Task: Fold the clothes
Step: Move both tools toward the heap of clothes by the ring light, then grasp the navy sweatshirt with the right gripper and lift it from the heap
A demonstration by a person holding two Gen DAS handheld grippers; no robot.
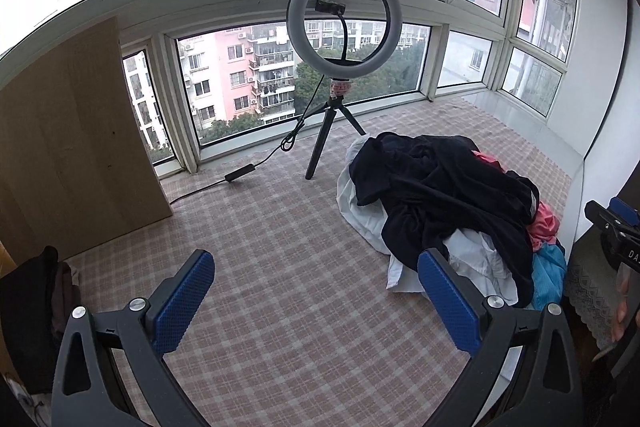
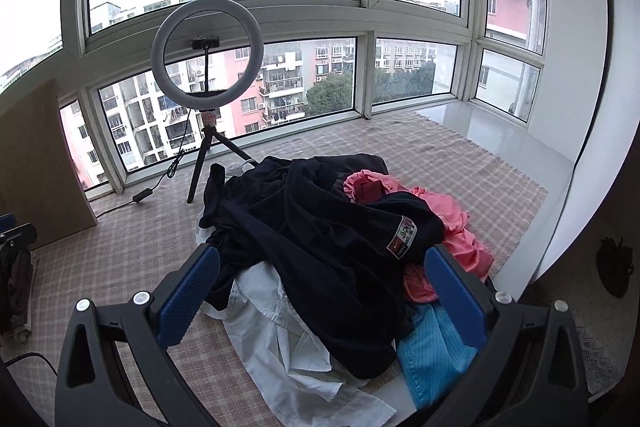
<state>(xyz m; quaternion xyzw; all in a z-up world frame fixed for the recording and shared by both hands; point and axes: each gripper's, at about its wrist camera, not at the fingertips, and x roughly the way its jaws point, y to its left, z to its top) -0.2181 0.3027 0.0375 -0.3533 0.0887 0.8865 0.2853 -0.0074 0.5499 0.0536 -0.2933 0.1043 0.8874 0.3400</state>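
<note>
Plainly, both pairs of fingers stood spread and held nothing. The right gripper (image 2: 316, 291) hung low over the near side of the heap of clothes (image 2: 340, 239), its blue fingers (image 2: 188, 291) straddling the black garment (image 2: 320, 227) that lay uppermost. The left gripper (image 1: 316, 303) hovered over bare checked cloth (image 1: 272, 227), with the heap (image 1: 448, 203) just off its right finger.

Nothing looked folded yet, so the step in hand seemed to be drawing one piece out of the pile. The black garment was the sensible pick, since it draped over the white shirt (image 2: 288, 339), the pink garment (image 2: 452, 223) and the blue garment (image 2: 432, 351). To do it well, the right fingers would best close on a single edge or hem, not a bunched handful, lest the white shirt beneath come along. A slow lift would let tangled layers slip free. The open patch before the left gripper looked the right place to spread it flat. Care was due near the ring light (image 2: 207, 55) on its tripod just behind the heap, and near its cable (image 1: 256, 165).
</note>
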